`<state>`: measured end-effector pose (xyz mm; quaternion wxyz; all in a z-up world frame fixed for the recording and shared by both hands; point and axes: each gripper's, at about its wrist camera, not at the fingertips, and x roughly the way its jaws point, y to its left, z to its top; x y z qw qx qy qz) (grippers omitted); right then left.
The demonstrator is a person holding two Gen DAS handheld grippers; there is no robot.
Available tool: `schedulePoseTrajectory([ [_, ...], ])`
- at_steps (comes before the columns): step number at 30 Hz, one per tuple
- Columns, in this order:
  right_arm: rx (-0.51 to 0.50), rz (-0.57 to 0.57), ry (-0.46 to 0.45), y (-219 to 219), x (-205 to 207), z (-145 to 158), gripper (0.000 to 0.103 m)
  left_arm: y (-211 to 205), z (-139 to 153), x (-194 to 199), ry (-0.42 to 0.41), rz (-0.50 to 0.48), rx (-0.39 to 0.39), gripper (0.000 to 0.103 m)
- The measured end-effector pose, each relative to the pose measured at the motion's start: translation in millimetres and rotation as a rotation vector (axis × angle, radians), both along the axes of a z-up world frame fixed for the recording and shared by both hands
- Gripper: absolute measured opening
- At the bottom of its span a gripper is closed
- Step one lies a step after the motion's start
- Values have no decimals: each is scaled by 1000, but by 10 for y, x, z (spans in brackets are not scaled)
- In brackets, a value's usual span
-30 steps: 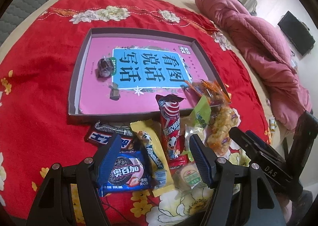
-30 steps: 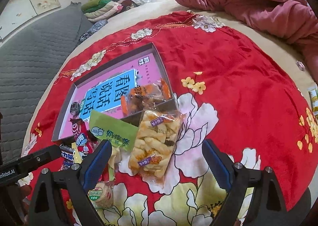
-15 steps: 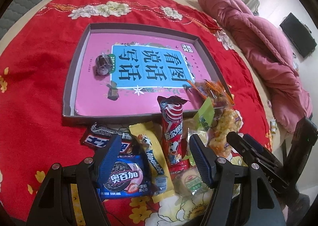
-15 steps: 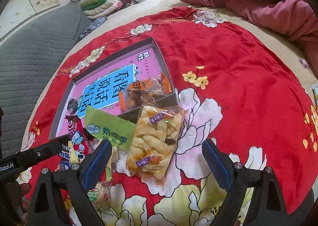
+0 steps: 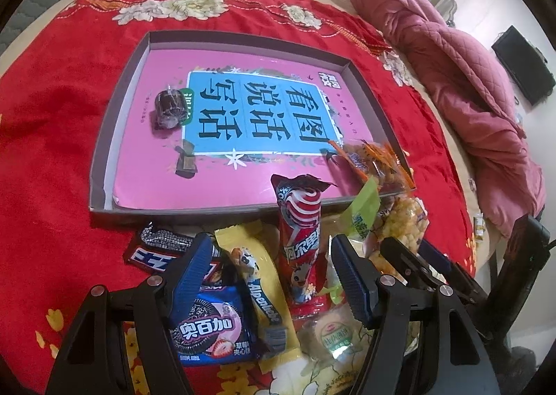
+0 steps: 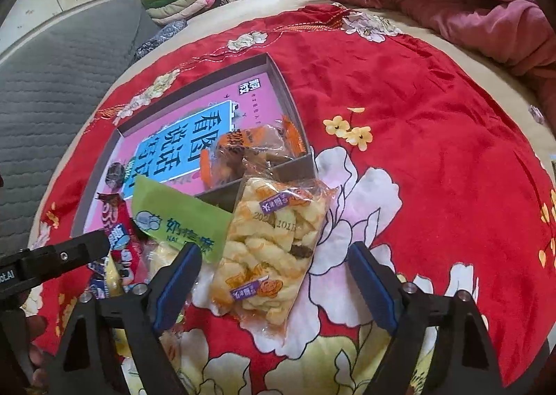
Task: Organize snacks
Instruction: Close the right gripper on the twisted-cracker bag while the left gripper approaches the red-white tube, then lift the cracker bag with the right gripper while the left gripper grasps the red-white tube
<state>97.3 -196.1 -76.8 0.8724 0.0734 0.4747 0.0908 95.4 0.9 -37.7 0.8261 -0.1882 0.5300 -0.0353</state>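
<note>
Both of my hand-held grippers hang over the snack pile on the red floral bedspread [image 6: 434, 89]. With its jaws spread and gripping nothing, my left hand-held gripper [image 5: 271, 276] hovers above the yellow Alpenliebe packet [image 5: 259, 276] and the red striped tube snack [image 5: 300, 238], the blue Oreo pack [image 5: 212, 332] just beside its left finger. My right hand-held gripper [image 6: 274, 285] has just been closing a little, the clear bag of yellow twists [image 6: 271, 249] between its fingers, pads not touching it. Behind the pile lies the shallow box [image 5: 104, 151], holding a dark wrapped candy [image 5: 170, 106], with an orange-wrapped snack bag [image 6: 250, 148] in its near corner.
</note>
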Motion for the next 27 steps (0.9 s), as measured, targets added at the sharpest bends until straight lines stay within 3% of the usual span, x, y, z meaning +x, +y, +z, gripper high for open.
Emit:
schedulePoseTrajectory([
  [5,-31,12,2,39,34,-55,70,-14,-40,20,12,3,-1,73],
  [7,-26,34,-4,68,35,-53,60,-18,-49,29,12,6,0,73],
  [19,13,67,-4,63,23,-65,58,-63,-112,86,5,22,-26,72],
  [21,17,66,-3,57,27,-67,58,-65,-112,104,2,25,-22,62],
  [27,15,71,-4,53,33,-70,58,-116,-136,174,3,13,-11,56],
])
